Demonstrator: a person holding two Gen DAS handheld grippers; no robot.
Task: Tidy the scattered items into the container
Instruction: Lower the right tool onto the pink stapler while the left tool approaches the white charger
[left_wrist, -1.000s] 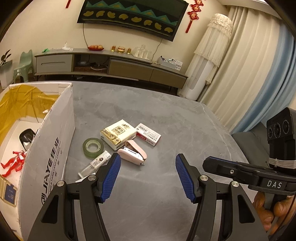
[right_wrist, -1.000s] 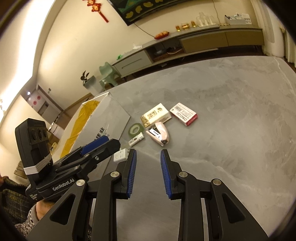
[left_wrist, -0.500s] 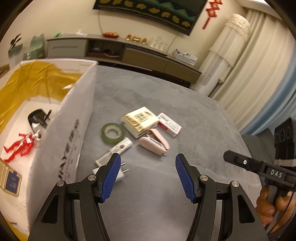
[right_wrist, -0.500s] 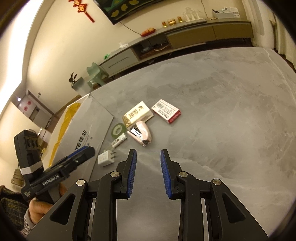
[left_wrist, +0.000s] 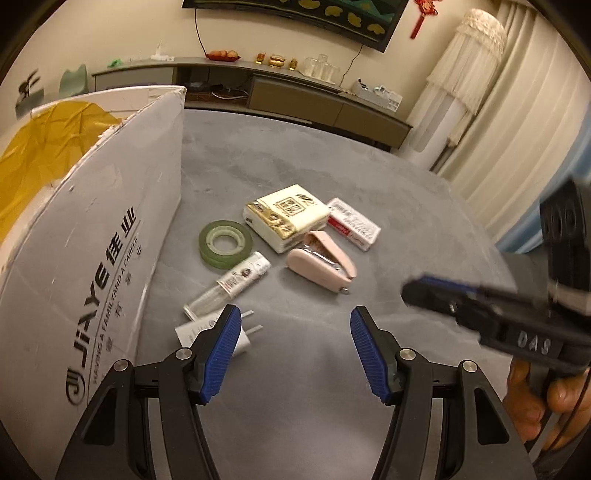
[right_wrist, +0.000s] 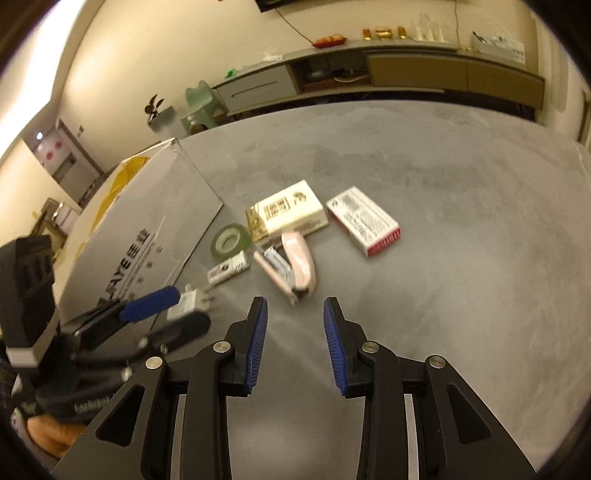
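Left tongs (left_wrist: 291, 339): held wide open, with nothing between the blue pads.
Right tongs (right_wrist: 295, 341): held partly open, and nothing is held.
Box (left_wrist: 92, 258): seen to the left of the left tongs. Its inside is mostly hidden here, so what is already packed cannot be told.
Plug (left_wrist: 236, 338): seen touching the left pad of the left tongs, on the table (left_wrist: 369, 166).
Stapler (right_wrist: 295, 264): found just ahead of the right tongs.
Little bottle (left_wrist: 229, 286), tape ring (left_wrist: 225, 245), tissue pack (left_wrist: 286, 216), red and white packet (left_wrist: 352, 223): left lying farther ahead of both tongs.
Job so far: six things are still out on the table, so most of the tidying is judged to be left.
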